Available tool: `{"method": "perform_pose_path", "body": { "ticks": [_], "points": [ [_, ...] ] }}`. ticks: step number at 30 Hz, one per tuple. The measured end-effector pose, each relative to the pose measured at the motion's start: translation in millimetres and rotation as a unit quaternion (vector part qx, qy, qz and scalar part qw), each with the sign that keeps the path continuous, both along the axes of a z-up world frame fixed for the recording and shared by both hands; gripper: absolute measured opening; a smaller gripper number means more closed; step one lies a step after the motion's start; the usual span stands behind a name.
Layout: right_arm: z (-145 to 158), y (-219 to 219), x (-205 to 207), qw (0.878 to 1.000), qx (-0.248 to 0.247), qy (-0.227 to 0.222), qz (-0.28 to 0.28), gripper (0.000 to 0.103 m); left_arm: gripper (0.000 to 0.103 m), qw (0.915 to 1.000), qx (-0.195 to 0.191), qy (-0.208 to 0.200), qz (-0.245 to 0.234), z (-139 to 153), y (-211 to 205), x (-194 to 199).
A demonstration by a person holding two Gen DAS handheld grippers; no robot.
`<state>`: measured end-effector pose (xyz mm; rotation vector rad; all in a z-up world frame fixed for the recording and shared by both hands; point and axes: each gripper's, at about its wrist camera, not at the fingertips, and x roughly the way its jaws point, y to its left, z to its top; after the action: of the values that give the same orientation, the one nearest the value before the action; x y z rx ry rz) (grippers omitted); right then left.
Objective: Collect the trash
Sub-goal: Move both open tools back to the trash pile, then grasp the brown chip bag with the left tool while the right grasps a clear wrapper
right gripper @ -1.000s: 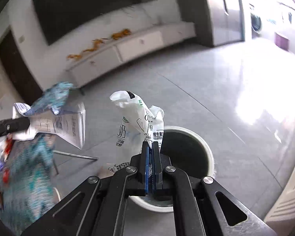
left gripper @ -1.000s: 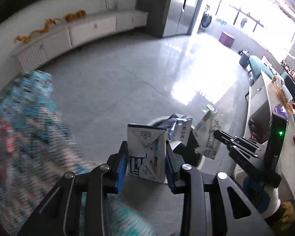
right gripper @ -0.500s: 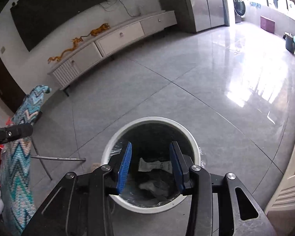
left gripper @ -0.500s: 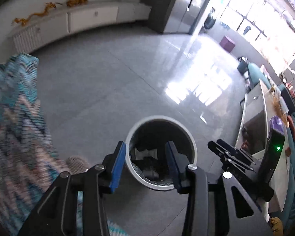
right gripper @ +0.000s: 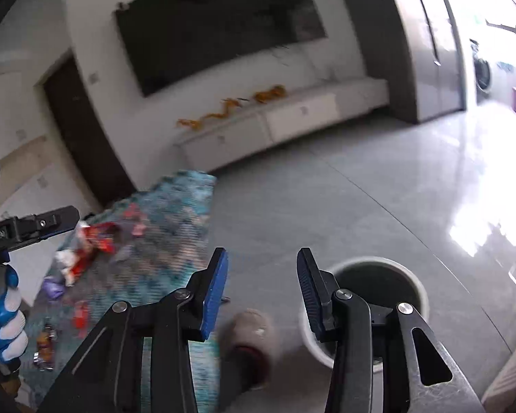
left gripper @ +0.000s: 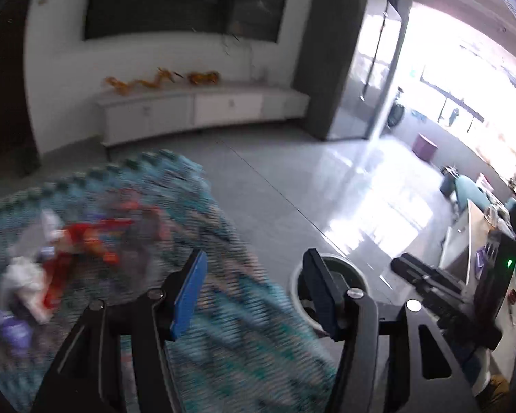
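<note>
Wrappers [left gripper: 72, 251] were scattered on tabletop [left gripper: 223, 327], ahead-left of left gripper [left gripper: 254, 289]; both grippers, right gripper [right gripper: 261, 285] included, were spread empty.

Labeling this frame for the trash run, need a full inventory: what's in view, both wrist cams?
Trash bin: one, white rim, dark inside, on the floor at lower right.
Patterned cloth: one, teal zigzag, covering a surface left of the bin.
Wrappers: several, count unclear from blur, mostly red and white, some purple, scattered on the cloth.
TV: one, black, on the white wall.
Cabinet: one, white, low, along the wall under the TV.
Dragon ornaments: orange, on the cabinet top.
Floor: grey glossy tiles.
Foot: one, blurred, beside the bin.
Left gripper: open, empty, over the cloth edge.
Right gripper: open, empty, between cloth and bin.
</note>
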<state>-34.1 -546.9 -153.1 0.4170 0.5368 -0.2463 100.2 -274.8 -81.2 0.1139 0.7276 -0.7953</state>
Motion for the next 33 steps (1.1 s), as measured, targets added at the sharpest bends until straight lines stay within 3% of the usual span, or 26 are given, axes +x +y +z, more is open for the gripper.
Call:
{"method": "perform_pose_path", "body": {
  "ticks": [5,9,17,24,33],
  "points": [
    [31,46,10,0.999,-0.013,-0.019,0.045,0.042,0.058,0.9986,-0.014,-0.019,0.047,15,100,1],
    [52,88,22,0.996,-0.028,-0.02,0.087,0.042,0.064,0.996,-0.021,-0.018,0.084,14,168,5],
    [53,151,51,0.987,-0.037,-0.001,0.159,0.047,0.073,0.989,-0.017,0.017,0.146,-27,278,6],
    [33,201,81,0.974,-0.031,0.03,0.221,0.053,0.074,0.9843,-0.018,0.09,0.151,-84,307,-12],
    [3,244,101,0.957,-0.024,0.071,0.28,0.06,0.075,0.9861,0.003,0.118,0.117,-112,275,-30]
  ]
}}
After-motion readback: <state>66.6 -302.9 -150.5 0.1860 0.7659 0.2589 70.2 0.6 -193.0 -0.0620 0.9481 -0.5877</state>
